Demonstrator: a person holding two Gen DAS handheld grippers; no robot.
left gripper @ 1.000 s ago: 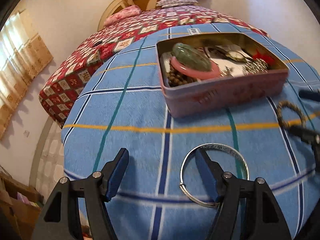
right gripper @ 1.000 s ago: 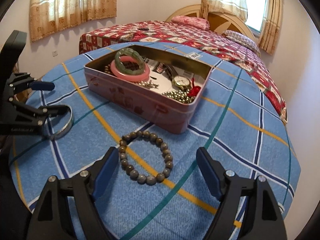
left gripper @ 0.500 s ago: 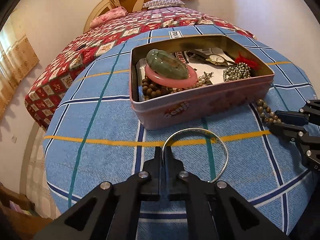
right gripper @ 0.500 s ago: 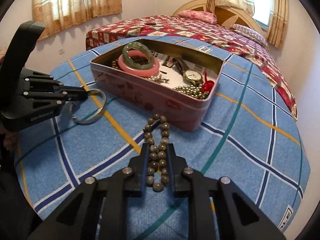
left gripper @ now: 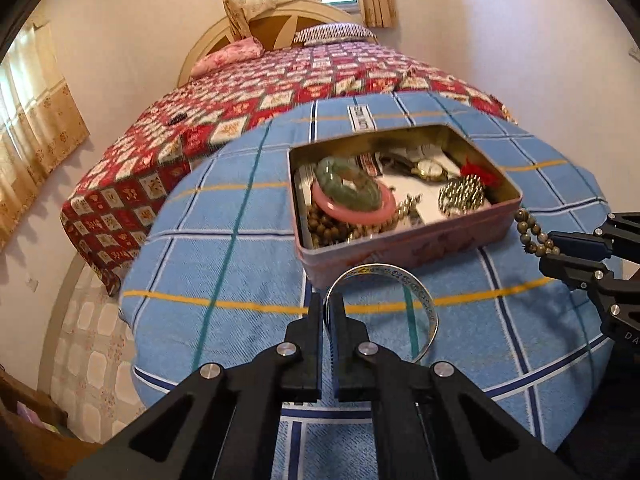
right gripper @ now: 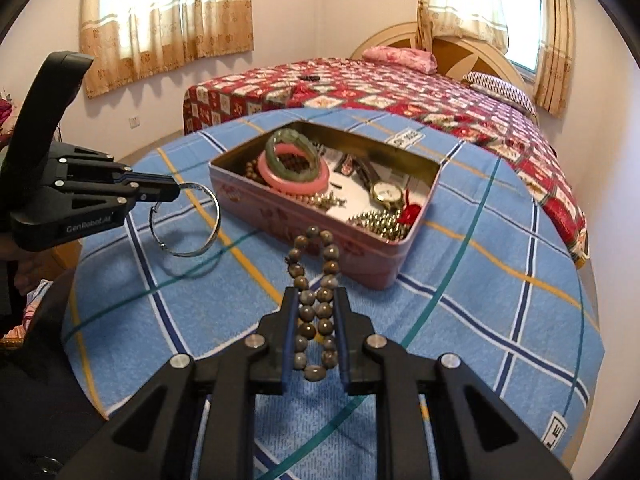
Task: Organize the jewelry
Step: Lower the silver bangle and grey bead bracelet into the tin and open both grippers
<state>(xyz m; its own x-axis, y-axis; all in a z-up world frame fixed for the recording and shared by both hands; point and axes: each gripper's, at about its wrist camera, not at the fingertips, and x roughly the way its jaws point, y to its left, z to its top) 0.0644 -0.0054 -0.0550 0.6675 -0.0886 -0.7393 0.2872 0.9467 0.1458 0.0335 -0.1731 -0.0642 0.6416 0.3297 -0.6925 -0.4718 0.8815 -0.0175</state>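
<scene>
Bright window [right gripper: 520, 20] daylight, soft shadows, fisheye warping, slight blur

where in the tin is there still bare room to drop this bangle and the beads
Inside the tin, the white liner between the pink bangle, the watch and the metal bead cluster is barest. The left end is crowded: the green bangle is stacked on the pink one.

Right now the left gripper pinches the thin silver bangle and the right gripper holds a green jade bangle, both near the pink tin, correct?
Not quite. The right gripper holds the brown beaded bracelet, as the right wrist view shows. The green jade bangle lies in the pink tin. The left gripper does pinch the thin silver bangle.
</scene>
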